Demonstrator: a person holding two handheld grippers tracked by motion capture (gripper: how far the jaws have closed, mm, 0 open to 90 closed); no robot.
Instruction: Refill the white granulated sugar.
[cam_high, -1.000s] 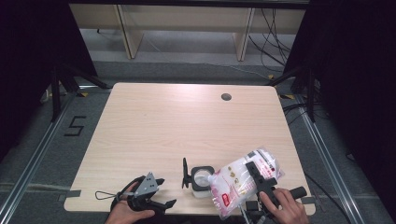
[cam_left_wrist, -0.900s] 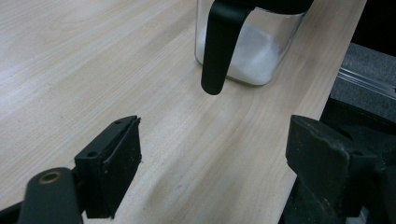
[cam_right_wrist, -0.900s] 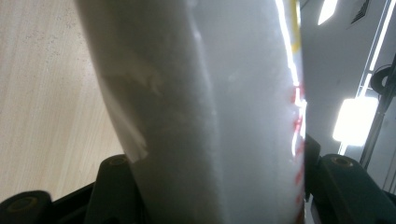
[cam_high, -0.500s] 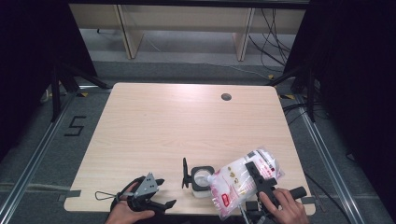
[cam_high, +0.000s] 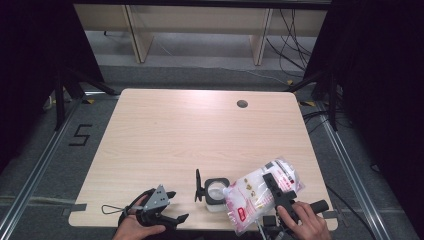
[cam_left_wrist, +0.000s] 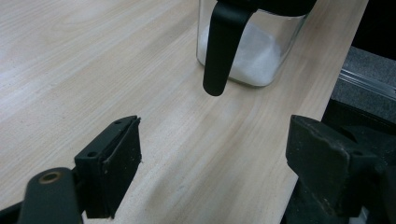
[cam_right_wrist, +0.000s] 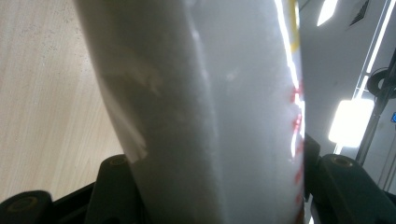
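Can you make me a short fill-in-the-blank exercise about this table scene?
1. The right gripper is shut on a clear plastic ____ of white powder with red print.
2. The square clear glass jar with a black rim holds white ____.
3. The left gripper has its jaws ____ above the light wooden table.

Missing words: bag; powder; open

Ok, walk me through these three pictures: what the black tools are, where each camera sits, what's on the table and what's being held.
A person sits at a wooden table with a hand-held two-jaw clamp in each hand. The high view looks down from above. The other two cameras ride on the clamps and look along their black jaws. The left gripper rests near the table's front edge, jaws apart, nothing between them. It faces a clear glass jar with a black handle and some white powder inside. The right gripper is closed on a plastic bag of white powder with red print, tilted with its corner over the jar's mouth.
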